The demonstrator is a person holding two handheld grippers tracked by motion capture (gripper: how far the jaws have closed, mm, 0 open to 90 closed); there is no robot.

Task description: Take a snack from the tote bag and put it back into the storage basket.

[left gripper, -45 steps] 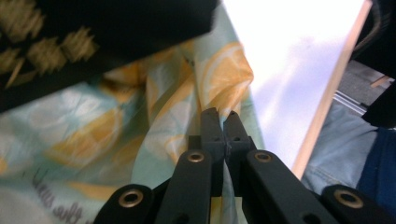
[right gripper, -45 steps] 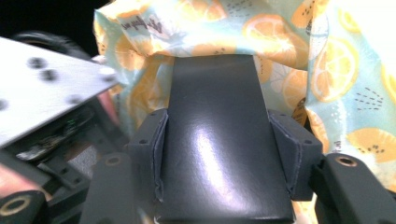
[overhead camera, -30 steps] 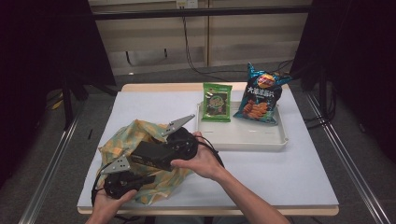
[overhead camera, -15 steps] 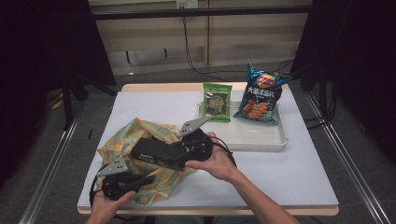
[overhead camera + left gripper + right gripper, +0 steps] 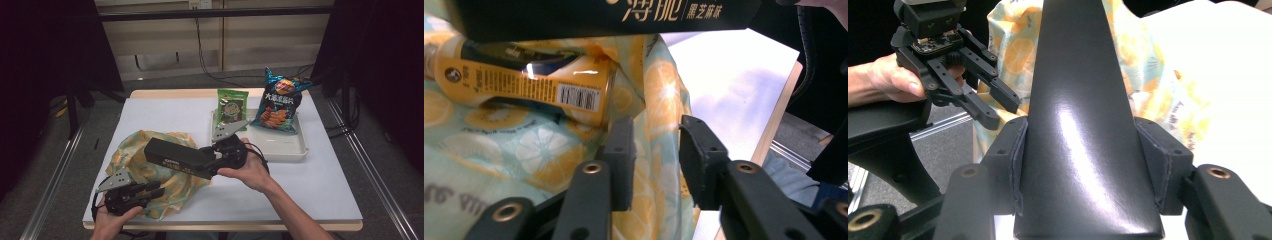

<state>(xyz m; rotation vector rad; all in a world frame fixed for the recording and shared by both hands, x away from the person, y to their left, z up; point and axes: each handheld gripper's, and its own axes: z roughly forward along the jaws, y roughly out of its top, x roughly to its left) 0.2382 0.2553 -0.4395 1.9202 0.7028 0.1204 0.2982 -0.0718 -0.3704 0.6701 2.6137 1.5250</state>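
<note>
A: Right hand-held gripper (image 5: 1088,165)?
B: Mine pinches the long black cardboard box (image 5: 182,158), held above the yellow-and-green citrus-print cloth bag (image 5: 150,150) on the white worktop (image 5: 320,180).
A: Left hand-held gripper (image 5: 654,150)?
B: Jaws just opening, spread, bag fabric between them.

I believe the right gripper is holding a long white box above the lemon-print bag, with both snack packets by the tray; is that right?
Not quite: the box clamped in the right gripper is black, not white, as the high view and the right gripper view show. It is indeed above the lemon-print bag, and both snack packets are by the tray.
</note>
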